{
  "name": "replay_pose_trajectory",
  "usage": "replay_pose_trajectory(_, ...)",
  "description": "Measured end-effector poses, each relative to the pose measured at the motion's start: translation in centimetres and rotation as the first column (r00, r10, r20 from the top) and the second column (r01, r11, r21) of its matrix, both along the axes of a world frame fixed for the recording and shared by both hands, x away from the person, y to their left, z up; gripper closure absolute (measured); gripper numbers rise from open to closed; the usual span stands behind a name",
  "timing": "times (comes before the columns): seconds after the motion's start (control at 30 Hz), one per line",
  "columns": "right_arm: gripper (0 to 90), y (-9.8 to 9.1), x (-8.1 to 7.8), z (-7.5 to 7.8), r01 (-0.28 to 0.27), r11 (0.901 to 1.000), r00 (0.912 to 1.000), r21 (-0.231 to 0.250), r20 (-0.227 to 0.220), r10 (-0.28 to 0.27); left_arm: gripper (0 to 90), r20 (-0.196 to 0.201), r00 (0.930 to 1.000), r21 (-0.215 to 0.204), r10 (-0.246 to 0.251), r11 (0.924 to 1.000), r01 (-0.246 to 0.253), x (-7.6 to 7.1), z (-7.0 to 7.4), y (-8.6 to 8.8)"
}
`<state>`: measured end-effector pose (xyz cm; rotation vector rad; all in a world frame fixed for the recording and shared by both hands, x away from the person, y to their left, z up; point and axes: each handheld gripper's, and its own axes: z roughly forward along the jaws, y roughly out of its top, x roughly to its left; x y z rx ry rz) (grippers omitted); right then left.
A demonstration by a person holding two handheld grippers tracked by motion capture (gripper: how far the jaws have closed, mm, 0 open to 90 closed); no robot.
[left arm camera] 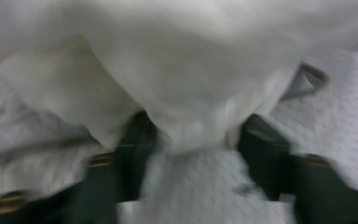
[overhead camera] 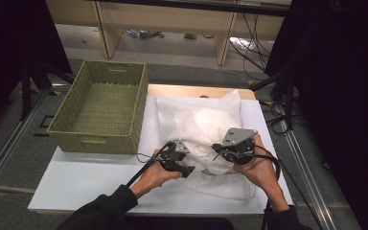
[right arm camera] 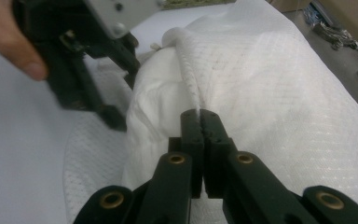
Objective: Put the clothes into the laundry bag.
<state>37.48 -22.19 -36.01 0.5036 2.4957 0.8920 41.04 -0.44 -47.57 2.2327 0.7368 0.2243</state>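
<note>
**Mesh bag pinched, basket waiting**

My right gripper (right arm camera: 199, 113) has its jaws pinched tight on the white mesh bag (overhead camera: 199, 127) at table centre; my left gripper (overhead camera: 188, 168) stands half open around cloth. Wicker basket (overhead camera: 139, 108) at 10 o'clock is unfilled, so I judge most work remains.

Lab-like recording space, white table (overhead camera: 76, 182), black curtains (overhead camera: 335, 96), loose cables (overhead camera: 249, 48) on floor, floor rails (overhead camera: 9, 143)
</note>
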Motion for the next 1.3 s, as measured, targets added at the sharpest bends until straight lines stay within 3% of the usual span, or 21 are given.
replay_pose_trajectory(0.07,90.0,-0.1,0.1,-0.1,0.001,1.0000,1.0000,0.001,0.000,-0.001,69.7,-0.003,0.9997,-0.039,0.024,0.9989,-0.024,1.0,-0.1,-0.2)
replay_pose_trajectory(0.13,90.0,-0.1,0.1,-0.2,0.002,1.0000,1.0000,-0.003,-0.001,-0.002,81.3,-0.010,0.9974,-0.116,0.071,0.9906,-0.071,1.8,0.0,-0.8)
replay_pose_trajectory(0.27,90.0,0.0,-0.1,0.2,-0.002,1.0000,1.0000,0.000,0.005,0.002,84.4,0.041,0.9924,-0.159,0.116,0.9814,-0.108,3.2,1.0,-3.0)
replay_pose_trajectory(0.33,90.0,0.0,-0.3,0.5,-0.010,1.0000,0.9998,0.001,0.016,0.010,84.5,0.045,0.9932,-0.143,0.107,0.9846,-0.100,3.6,1.3,-3.1)
replay_pose_trajectory(0.4,90.0,0.0,-0.3,0.7,-0.011,0.9999,0.9995,-0.001,0.029,0.011,84.4,0.058,0.9900,-0.156,0.128,0.9807,-0.118,4.5,1.5,-3.6)
replay_pose_trajectory(0.47,90.0,-0.1,-0.4,0.7,-0.004,1.0000,0.9998,-0.001,0.017,0.004,81.5,0.028,0.9900,-0.152,0.138,0.9795,-0.132,4.9,1.1,-3.5)
replay_pose_trajectory(0.5,90.0,-0.1,-0.3,0.6,0.000,1.0000,0.9998,-0.001,0.017,0.000,77.8,0.011,0.9868,-0.168,0.162,0.9731,-0.158,4.8,0.9,-3.6)
replay_pose_trajectory(0.6,90.0,-0.4,0.1,0.0,0.006,1.0000,1.0000,-0.004,-0.001,-0.006,60.5,0.010,0.9884,-0.120,0.152,0.9815,-0.149,3.7,1.0,-2.4)
replay_pose_trajectory(0.63,90.0,-0.5,0.2,-0.3,0.008,1.0000,1.0000,-0.003,-0.002,-0.008,45.8,-0.015,0.9897,-0.095,0.143,0.9851,-0.143,2.9,1.2,-1.5)
replay_pose_trajectory(0.67,90.0,-0.5,0.2,-0.3,0.008,1.0000,1.0000,-0.003,-0.002,-0.008,40.5,-0.015,0.9897,-0.095,0.143,0.9851,-0.143,2.9,1.2,-1.5)
replay_pose_trajectory(0.7,90.0,-0.4,0.2,-0.2,0.011,0.9999,0.9999,0.001,-0.005,-0.011,35.0,-0.045,0.9912,-0.079,0.124,0.9887,-0.128,1.7,1.7,-0.6)
replay_pose_trajectory(0.73,90.0,-0.4,0.2,-0.2,0.011,0.9999,0.9999,0.001,-0.005,-0.011,33.2,-0.045,0.9912,-0.079,0.124,0.9887,-0.128,1.7,1.7,-0.6)
replay_pose_trajectory(0.83,90.0,-0.2,0.1,0.0,0.017,0.9999,0.9999,-0.003,-0.001,-0.017,29.7,-0.049,0.9968,-0.073,0.064,0.9951,-0.067,-0.6,3.1,0.1)
replay_pose_trajectory(0.97,90.0,-0.1,0.1,-0.1,0.014,0.9999,0.9999,-0.002,-0.001,-0.014,25.3,-0.032,0.9988,-0.125,0.037,0.9914,-0.040,-1.8,4.2,-0.9)
replay_pose_trajectory(1.07,90.0,0.0,0.0,0.1,0.006,1.0000,1.0000,-0.003,0.004,-0.006,39.5,-0.040,0.9983,-0.119,0.042,0.9919,-0.046,-0.7,4.0,-2.0)
replay_pose_trajectory(1.1,90.0,0.0,-0.1,0.1,0.004,1.0000,1.0000,-0.003,0.005,-0.004,39.5,-0.062,0.9963,-0.142,0.059,0.9876,-0.068,-0.2,3.6,-2.5)
replay_pose_trajectory(1.13,90.0,0.0,-0.1,0.2,0.003,1.0000,1.0000,-0.002,0.006,-0.003,51.2,-0.061,0.9960,-0.148,0.066,0.9861,-0.074,0.3,3.4,-2.8)
replay_pose_trajectory(1.2,90.0,0.0,-0.1,0.2,-0.004,1.0000,1.0000,0.000,0.006,0.004,78.8,0.022,0.9946,-0.159,0.101,0.9826,-0.096,1.0,2.9,-3.2)
replay_pose_trajectory(1.23,90.0,-0.1,-0.1,0.3,-0.002,1.0000,1.0000,0.004,0.005,0.001,80.9,0.033,0.9940,-0.164,0.104,0.9817,-0.097,1.5,2.7,-3.5)
replay_pose_trajectory(1.27,90.0,-0.1,-0.1,0.3,-0.002,1.0000,1.0000,0.004,0.005,0.001,80.9,0.012,0.9913,-0.192,0.131,0.9733,-0.126,2.1,2.4,-3.9)
replay_pose_trajectory(1.3,90.0,-0.3,-0.1,0.3,0.008,0.9999,1.0000,0.008,0.004,-0.008,82.6,0.029,0.9854,-0.208,0.168,0.9651,-0.158,2.8,2.5,-4.5)
